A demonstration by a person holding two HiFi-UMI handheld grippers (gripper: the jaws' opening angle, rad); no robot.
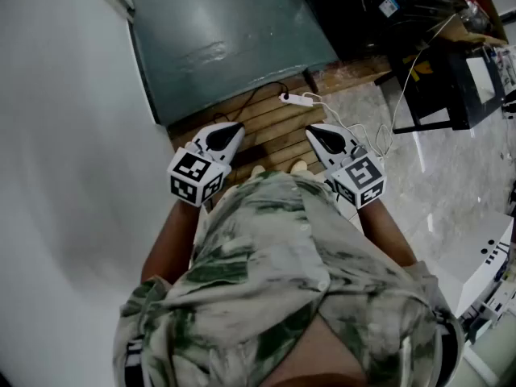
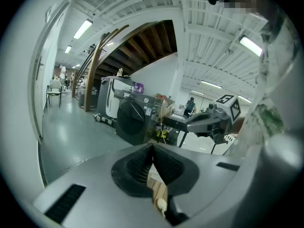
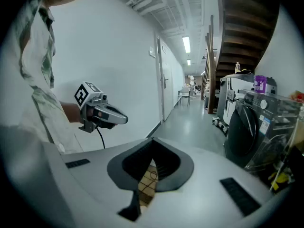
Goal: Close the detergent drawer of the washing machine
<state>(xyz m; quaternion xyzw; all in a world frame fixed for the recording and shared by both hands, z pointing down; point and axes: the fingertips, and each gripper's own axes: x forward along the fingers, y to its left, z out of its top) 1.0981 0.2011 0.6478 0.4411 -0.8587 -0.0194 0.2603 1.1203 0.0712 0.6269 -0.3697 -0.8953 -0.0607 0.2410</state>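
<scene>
The washing machine, dark round door facing out, stands far off across the grey floor. It shows only in the two gripper views, and its detergent drawer is too small to make out. The head view alone shows the wooden pallet underfoot. Held at the person's waist and tilted slightly down, the left tongs and right tongs both have their jaws together on nothing.

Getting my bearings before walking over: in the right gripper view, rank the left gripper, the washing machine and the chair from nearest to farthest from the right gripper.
1. Left gripper: close by, at left.
2. Washing machine: at right, some way off.
3. Chair: far off, near the centre of the view.
</scene>
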